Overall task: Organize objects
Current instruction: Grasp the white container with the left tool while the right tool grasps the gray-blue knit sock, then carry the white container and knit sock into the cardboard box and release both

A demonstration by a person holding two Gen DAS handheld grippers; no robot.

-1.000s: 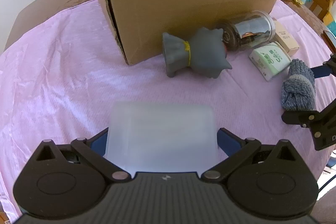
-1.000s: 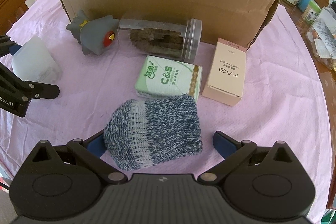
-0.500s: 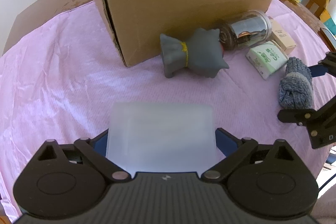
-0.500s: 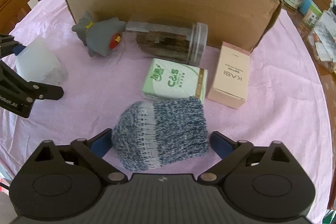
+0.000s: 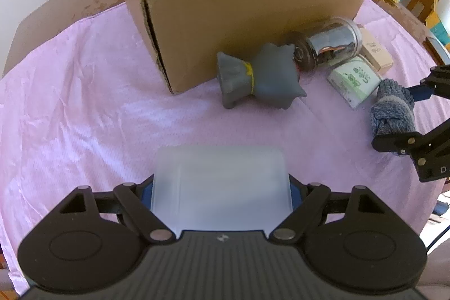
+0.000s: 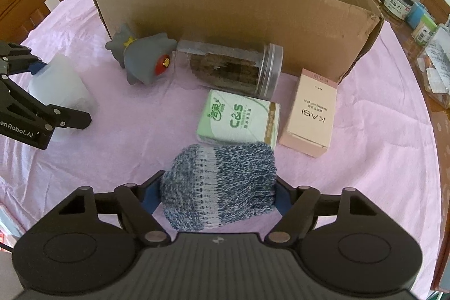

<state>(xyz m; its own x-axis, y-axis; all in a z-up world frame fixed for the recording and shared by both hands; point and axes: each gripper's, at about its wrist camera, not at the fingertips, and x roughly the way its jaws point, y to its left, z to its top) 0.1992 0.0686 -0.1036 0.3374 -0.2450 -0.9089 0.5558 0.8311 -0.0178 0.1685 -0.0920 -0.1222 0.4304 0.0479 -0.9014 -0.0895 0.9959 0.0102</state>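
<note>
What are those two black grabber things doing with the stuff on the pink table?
A person is tidying up with a grabber in each hand. The left gripper has just been closing its fingers around a frosted plastic box, and the right gripper has just been closing on a blue knitted sock bundle. Both things sit on the pink cloth. The cardboard box behind them already has some items inside.
</note>
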